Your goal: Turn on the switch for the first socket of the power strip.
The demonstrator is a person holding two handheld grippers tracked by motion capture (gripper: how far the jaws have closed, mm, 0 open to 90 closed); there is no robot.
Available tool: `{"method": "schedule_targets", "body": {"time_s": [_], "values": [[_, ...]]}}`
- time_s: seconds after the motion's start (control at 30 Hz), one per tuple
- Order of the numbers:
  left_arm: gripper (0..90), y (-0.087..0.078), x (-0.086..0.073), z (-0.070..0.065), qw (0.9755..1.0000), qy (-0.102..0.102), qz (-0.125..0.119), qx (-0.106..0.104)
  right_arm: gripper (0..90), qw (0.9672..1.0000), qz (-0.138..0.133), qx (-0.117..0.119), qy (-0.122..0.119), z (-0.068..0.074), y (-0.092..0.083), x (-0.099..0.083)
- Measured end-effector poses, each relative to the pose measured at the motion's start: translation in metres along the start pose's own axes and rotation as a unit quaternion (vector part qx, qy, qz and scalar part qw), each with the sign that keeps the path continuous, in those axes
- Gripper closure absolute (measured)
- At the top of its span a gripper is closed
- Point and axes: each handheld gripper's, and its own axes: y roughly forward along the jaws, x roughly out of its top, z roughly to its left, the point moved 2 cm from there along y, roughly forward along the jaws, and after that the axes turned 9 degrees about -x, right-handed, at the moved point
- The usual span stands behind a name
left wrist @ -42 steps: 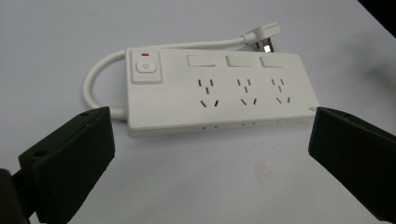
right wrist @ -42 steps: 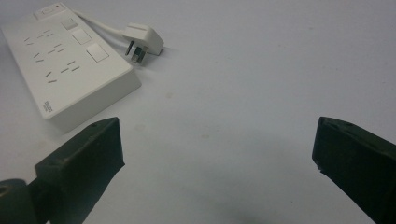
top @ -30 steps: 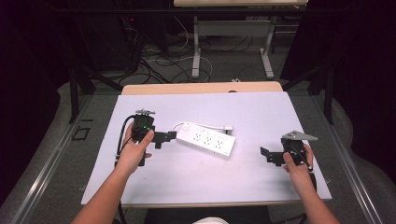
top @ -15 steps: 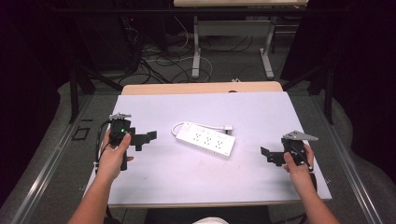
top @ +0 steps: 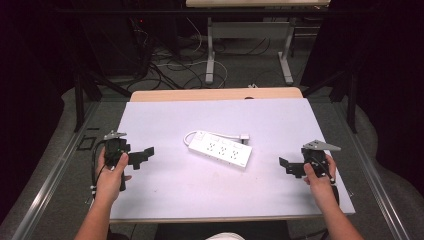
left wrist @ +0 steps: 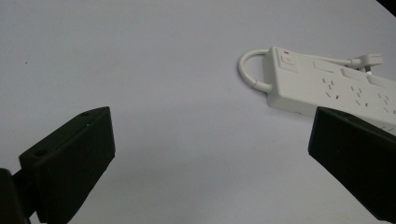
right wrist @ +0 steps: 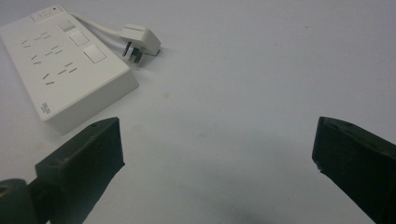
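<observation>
A white power strip (top: 220,150) lies slanted in the middle of the white table (top: 165,120), its short cord looped at the left end and its plug (top: 244,136) beside its far edge. My left gripper (top: 145,155) hovers over the table's left side, jaws wide open and empty, aimed toward the strip (left wrist: 327,84). My right gripper (top: 286,167) stands open over the right side, nothing between its jaws; the strip's end (right wrist: 65,70) and plug (right wrist: 140,42) lie ahead of it to the left.
A wooden table edge (top: 215,94) runs behind the white one. Cables and metal desk legs (top: 210,55) sit on the floor beyond. Metal rails (top: 50,175) flank both sides of the table.
My left gripper has drawn back leftward, away from the power strip, toward the table's left edge. The right gripper has stayed where it was.
</observation>
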Motion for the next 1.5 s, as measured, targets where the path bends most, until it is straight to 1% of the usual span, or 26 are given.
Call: {"method": "schedule_targets", "body": {"time_s": [0.07, 0.13, 0.17, 0.27, 0.33, 0.4, 0.43, 0.47, 0.6, 0.7, 0.73, 0.77, 0.8, 0.83, 0.87, 1.0, 1.07, 1.13, 1.2, 1.23, 1.27, 1.3, 1.33, 1.37, 1.47, 1.5], "values": [[0.6, 0.000, -0.004, 0.005, 0.9999, 0.004, -0.003, 0.012, 1.4, 1.0000, -0.001, 0.000, -0.001, 0.000, 0.000, 0.000], [0.6, -0.001, -0.008, 0.011, 0.9998, 0.004, -0.004, 0.016, 1.4, 1.0000, -0.001, 0.000, -0.001, -0.001, 0.000, 0.000], [0.6, -0.002, -0.010, 0.013, 0.9999, -0.001, -0.003, 0.015, 1.4, 1.0000, -0.001, 0.000, -0.002, -0.001, 0.000, 0.000], [0.7, -0.003, -0.016, 0.020, 0.9998, -0.004, -0.008, 0.019, 1.4, 1.0000, 0.001, 0.000, -0.001, -0.001, 0.001, 0.000], [1.0, -0.005, -0.019, 0.025, 0.9998, -0.007, -0.002, 0.019, 1.4, 1.0000, -0.002, -0.003, -0.002, -0.001, 0.001, 0.000], [1.0, -0.004, -0.023, 0.029, 0.9996, -0.013, -0.012, 0.022, 1.4, 1.0000, -0.002, -0.004, 0.000, -0.001, 0.001, 0.000], [1.0, -0.004, -0.025, 0.031, 0.9997, -0.014, -0.009, 0.020, 1.4, 1.0000, -0.003, -0.004, -0.001, -0.001, 0.001, 0.000], [1.0, -0.004, -0.026, 0.034, 0.9995, -0.014, -0.015, 0.024, 1.4, 1.0000, -0.004, -0.005, 0.000, -0.001, 0.001, 0.000], [0.9, -0.005, -0.031, 0.041, 0.9993, -0.025, -0.019, 0.022, 1.4, 1.0000, -0.001, -0.003, -0.002, -0.001, 0.001, -0.001], [0.4, -0.004, -0.033, 0.045, 0.9991, -0.025, -0.021, 0.026, 1.4, 1.0000, -0.001, -0.003, -0.003, -0.001, 0.001, -0.001], [0.4, -0.005, -0.034, 0.046, 0.9992, -0.024, -0.015, 0.029, 1.4, 1.0000, -0.001, -0.004, -0.002, -0.001, 0.001, -0.001], [0.4, -0.004, -0.035, 0.048, 0.9990, -0.024, -0.020, 0.033, 1.4, 1.0000, 0.001, -0.002, -0.005, -0.002, 0.001, -0.001], [0.4, -0.003, -0.036, 0.050, 0.9990, -0.020, -0.018, 0.035, 1.4, 1.0000, 0.001, -0.002, -0.002, -0.002, 0.001, -0.001], [0.4, -0.003, -0.037, 0.051, 0.9990, -0.024, -0.014, 0.034, 1.4, 1.0000, 0.001, -0.001, 0.000, -0.001, 0.001, -0.001], [0.4, -0.002, -0.038, 0.052, 0.9988, -0.028, -0.018, 0.036, 1.4, 1.0000, 0.000, -0.001, -0.002, -0.002, 0.001, -0.001], [0.4, 0.001, -0.044, 0.058, 0.9987, -0.031, -0.017, 0.037, 1.4, 1.0000, 0.000, -0.002, 0.003, -0.001, 0.000, -0.001], [0.4, 0.002, -0.047, 0.062, 0.9987, -0.029, -0.009, 0.041, 1.4, 1.0000, 0.000, -0.002, 0.001, -0.002, 0.000, -0.001], [0.4, 0.005, -0.049, 0.063, 0.9985, -0.033, -0.009, 0.042, 1.4, 1.0000, 0.002, -0.004, 0.003, -0.002, 0.000, -0.001], [0.5, 0.005, -0.050, 0.066, 0.9986, -0.027, -0.004, 0.045, 1.4, 1.0000, 0.001, -0.002, 0.003, -0.002, 0.000, -0.001], [0.5, 0.006, -0.051, 0.065, 0.9984, -0.036, -0.008, 0.042, 1.4, 1.0000, 0.002, -0.003, 0.002, -0.002, 0.000, -0.001], [0.5, 0.006, -0.051, 0.065, 0.9985, -0.036, -0.009, 0.042, 1.4, 1.0000, 0.000, -0.002, 0.000, -0.002, 0.001, -0.001], [0.4, 0.005, -0.051, 0.066, 0.9985, -0.035, -0.001, 0.042, 1.4, 1.0000, 0.001, -0.001, 0.001, -0.002, 0.001, -0.001], [0.5, 0.006, -0.052, 0.067, 0.9985, -0.035, -0.002, 0.042, 1.4, 1.0000, 0.000, -0.001, 0.000, -0.002, 0.001, -0.001], [0.5, 0.007, -0.052, 0.067, 0.9984, -0.036, -0.010, 0.042, 1.4, 1.0000, 0.001, -0.001, 0.000, -0.002, 0.001, -0.001], [0.5, 0.009, -0.053, 0.069, 0.9985, -0.038, -0.005, 0.039, 1.4, 1.0000, 0.002, -0.002, 0.000, -0.003, 0.002, -0.002], [0.5, 0.009, -0.053, 0.069, 0.9984, -0.039, 0.004, 0.040, 1.4, 1.0000, 0.002, -0.002, 0.000, -0.004, 0.002, -0.002]]}}
